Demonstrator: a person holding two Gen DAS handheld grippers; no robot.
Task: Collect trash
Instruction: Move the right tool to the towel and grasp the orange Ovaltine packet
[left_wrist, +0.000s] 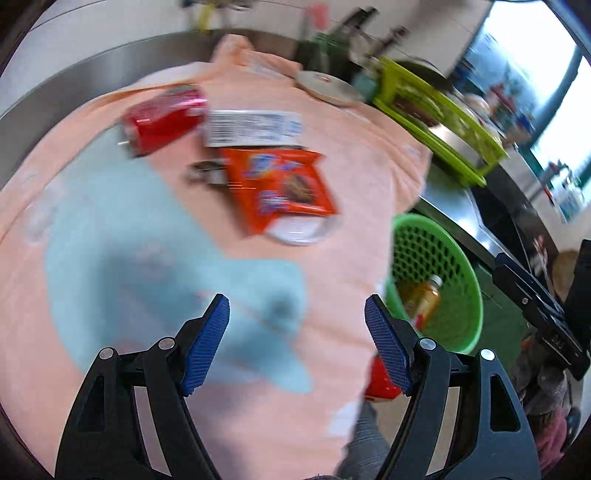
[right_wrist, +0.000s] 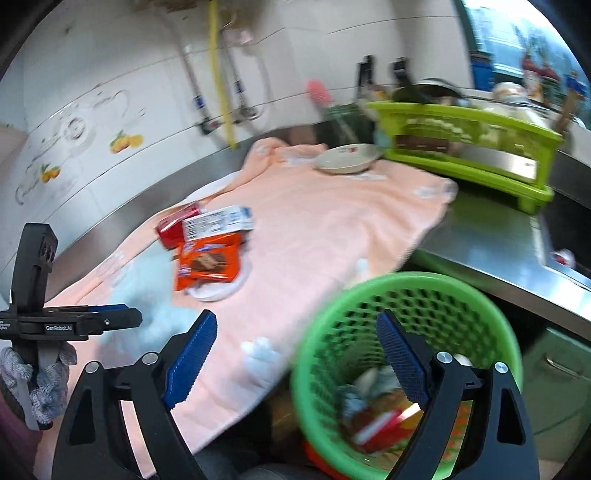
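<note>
Both pictures are blurred by motion, so most print on the trash cannot be read. Ahead of the left tool (left_wrist: 297, 339), well apart from its blue ribbed pads, lies a small heap on the peach terry towel (left_wrist: 351, 177) that covers the steel surface (right_wrist: 491, 236): a crushed red metal can (left_wrist: 162, 120), a white carton with a barcode (left_wrist: 253, 127), and a glossy orange snack wrapper (left_wrist: 282, 186) with a picture of a brown biscuit. The wrapper half hides a white round lid (left_wrist: 301, 230), and a dark small thing beside it I cannot identify. The left tool stands wide and empty.

The right tool (right_wrist: 295, 349) is also empty and its jaws are opening. Just under its right pad stands the green plastic basket with a perforated wall (right_wrist: 424, 295); its bottom is cut off by the tool body. Inside it are an amber bottle (left_wrist: 424, 301) and red and white pieces, too smeared to name. In the right wrist view, the side of the left tool reads "GenRobot.AI".
</note>
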